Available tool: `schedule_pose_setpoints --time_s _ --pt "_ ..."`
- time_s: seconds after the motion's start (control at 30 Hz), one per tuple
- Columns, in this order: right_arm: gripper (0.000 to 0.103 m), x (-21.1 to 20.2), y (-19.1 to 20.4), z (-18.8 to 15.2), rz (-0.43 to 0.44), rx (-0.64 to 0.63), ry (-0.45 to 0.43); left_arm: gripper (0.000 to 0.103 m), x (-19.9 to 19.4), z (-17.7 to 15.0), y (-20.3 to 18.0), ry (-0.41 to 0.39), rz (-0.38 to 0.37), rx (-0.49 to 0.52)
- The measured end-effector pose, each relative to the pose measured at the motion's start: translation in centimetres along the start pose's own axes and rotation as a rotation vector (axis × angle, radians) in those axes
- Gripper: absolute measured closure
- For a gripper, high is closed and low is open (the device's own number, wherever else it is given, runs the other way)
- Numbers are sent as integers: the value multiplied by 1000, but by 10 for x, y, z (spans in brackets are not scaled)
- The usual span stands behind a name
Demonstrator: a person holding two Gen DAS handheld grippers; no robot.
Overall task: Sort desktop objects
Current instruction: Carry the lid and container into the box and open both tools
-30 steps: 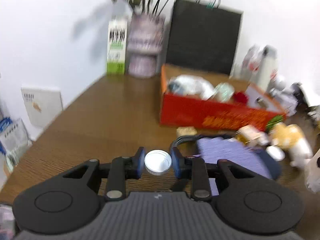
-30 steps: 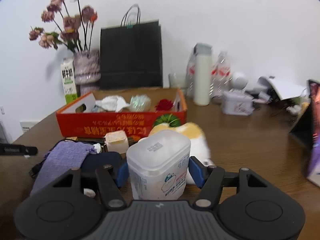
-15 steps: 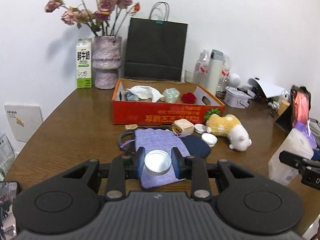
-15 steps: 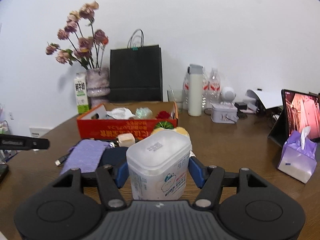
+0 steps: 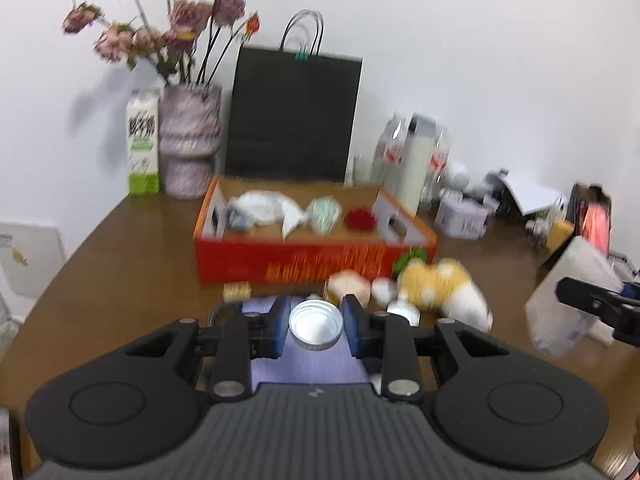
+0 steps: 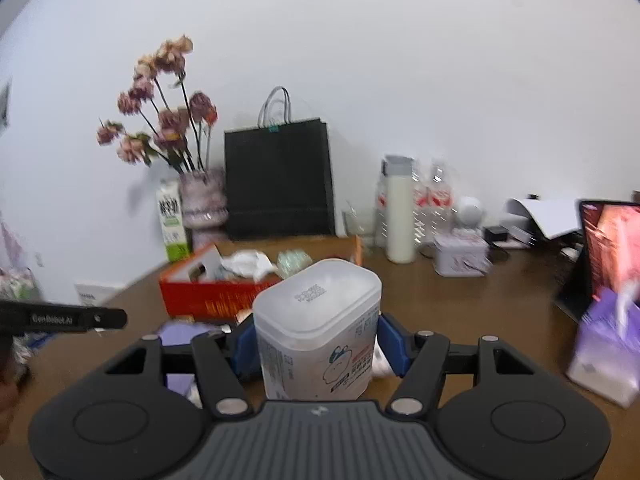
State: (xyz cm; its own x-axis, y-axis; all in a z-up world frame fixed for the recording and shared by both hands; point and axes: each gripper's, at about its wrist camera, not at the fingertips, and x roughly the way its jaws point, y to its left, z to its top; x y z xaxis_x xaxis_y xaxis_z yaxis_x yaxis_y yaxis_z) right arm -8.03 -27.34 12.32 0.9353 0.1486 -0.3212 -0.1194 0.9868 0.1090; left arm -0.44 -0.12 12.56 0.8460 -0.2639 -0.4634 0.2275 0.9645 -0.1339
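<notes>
Both tools lifted higher now. Left tool point(image 5: 316, 322) pinches small white lid point(image 5: 316, 323), right tool point(image 6: 318, 344) squeezes white tub point(image 6: 318, 328), above surface point(image 5: 120, 248), likely heading for far red box point(image 5: 312, 264).

orange box point(image 5: 312, 258), black bag point(image 5: 294, 116)

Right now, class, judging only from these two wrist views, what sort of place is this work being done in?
Probably a home or small-office desk against a white wall. A wooden table carries a vase of dried flowers, a black paper bag and a propped tablet, plus an orange sorting box.
</notes>
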Motion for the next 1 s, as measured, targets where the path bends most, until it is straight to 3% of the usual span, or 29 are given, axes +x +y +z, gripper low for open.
schedule_pose_setpoints --time_s 0.2,0.3,0.43,0.57,0.63,0.7,0.77,0.87,1.0 --pt "41 83 -22 80 86 -28 23 74 60 83 15 0 -33 6" --pt "41 159 -27 116 159 -10 142 74 123 115 16 48 -11 60" --pt "41 286 -22 129 213 11 415 74 236 128 28 231 -10 35" --pt "41 385 -6 111 95 -35 629 73 322 119 45 362 93 -19" --pt "41 417 -3 104 -18 -48 652 70 339 118 53 377 124 -63" --pt "41 422 -8 110 -44 -14 580 60 336 125 56 345 113 -72" --pt "28 412 -17 121 -27 54 508 44 320 133 56 284 111 -57" --pt "28 380 -23 133 17 78 415 40 291 142 55 227 125 -17" --pt "27 308 -18 138 -42 40 298 29 228 143 55 155 103 -22"
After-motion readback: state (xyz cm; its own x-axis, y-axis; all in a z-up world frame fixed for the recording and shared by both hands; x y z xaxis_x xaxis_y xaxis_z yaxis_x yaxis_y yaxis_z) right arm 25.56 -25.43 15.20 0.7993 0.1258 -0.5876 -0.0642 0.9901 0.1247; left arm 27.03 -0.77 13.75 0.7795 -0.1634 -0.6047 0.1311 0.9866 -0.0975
